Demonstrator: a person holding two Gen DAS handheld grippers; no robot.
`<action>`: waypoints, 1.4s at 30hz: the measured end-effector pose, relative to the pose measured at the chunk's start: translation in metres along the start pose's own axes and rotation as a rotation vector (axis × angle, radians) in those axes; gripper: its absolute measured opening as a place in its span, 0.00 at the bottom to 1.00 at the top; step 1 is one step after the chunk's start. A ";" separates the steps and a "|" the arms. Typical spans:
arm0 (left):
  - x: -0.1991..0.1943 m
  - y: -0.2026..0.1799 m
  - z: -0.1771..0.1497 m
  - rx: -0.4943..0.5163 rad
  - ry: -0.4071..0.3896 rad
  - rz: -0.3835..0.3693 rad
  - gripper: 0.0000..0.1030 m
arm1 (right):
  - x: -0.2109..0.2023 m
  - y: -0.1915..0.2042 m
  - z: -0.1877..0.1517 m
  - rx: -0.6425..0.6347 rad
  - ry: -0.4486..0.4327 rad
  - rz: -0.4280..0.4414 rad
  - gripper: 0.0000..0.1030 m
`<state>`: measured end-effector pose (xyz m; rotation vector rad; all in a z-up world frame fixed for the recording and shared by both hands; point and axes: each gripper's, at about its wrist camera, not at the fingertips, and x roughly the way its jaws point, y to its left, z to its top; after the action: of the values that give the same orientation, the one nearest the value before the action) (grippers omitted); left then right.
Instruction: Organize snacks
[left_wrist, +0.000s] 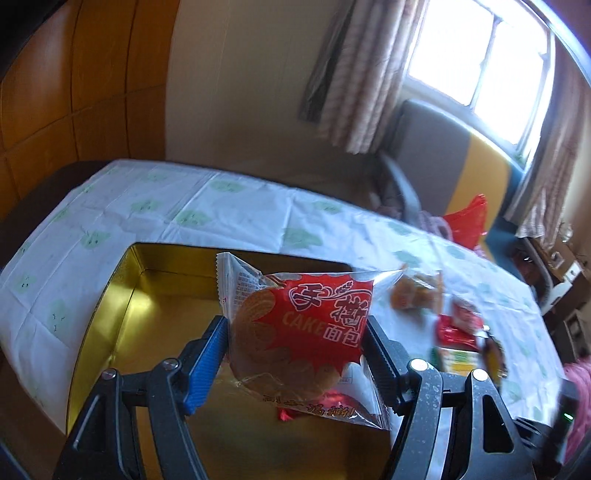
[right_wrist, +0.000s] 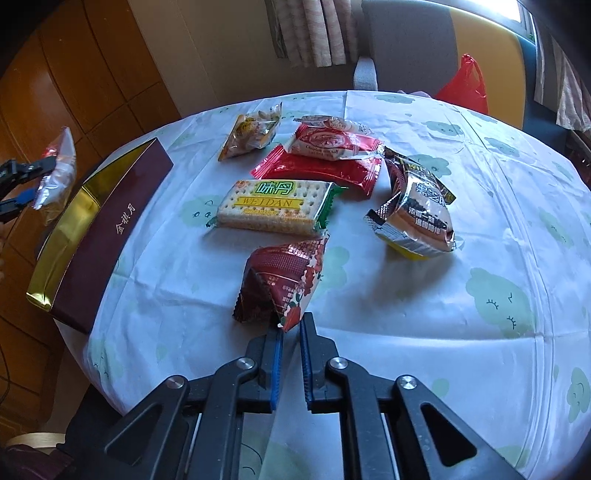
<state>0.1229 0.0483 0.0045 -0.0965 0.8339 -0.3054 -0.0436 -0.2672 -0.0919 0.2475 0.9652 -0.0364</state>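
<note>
My left gripper (left_wrist: 295, 328) is shut on a clear-and-red cake bread packet (left_wrist: 299, 325) and holds it above the open gold-lined box (left_wrist: 155, 291). A small red wrapped snack (left_wrist: 295, 406) lies inside the box under the packet. The right wrist view shows the box (right_wrist: 99, 236) at the table's left edge, with the left gripper (right_wrist: 29, 181) and its packet (right_wrist: 57, 177) over it. My right gripper (right_wrist: 291, 328) is shut on the corner of a dark red triangular packet (right_wrist: 284, 280) on the table.
On the cloth-covered round table (right_wrist: 406, 314) lie a Weidan cracker pack (right_wrist: 273, 206), flat red packets (right_wrist: 321, 166), a yellow packet (right_wrist: 251, 134) and a brown-black packet (right_wrist: 417, 206). A chair with a red bag (right_wrist: 465, 85) stands behind the table.
</note>
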 end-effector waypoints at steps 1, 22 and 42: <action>0.006 0.002 0.001 -0.010 0.013 0.007 0.70 | -0.001 0.000 0.001 0.000 -0.001 0.006 0.09; 0.037 0.011 0.007 -0.132 0.040 0.127 0.89 | 0.001 -0.011 0.004 0.080 -0.001 0.061 0.36; -0.034 -0.033 -0.054 0.048 -0.038 0.151 0.89 | 0.011 -0.008 0.020 0.125 -0.025 0.057 0.51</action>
<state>0.0535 0.0295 -0.0010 0.0060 0.7912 -0.1811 -0.0221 -0.2789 -0.0915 0.3886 0.9319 -0.0479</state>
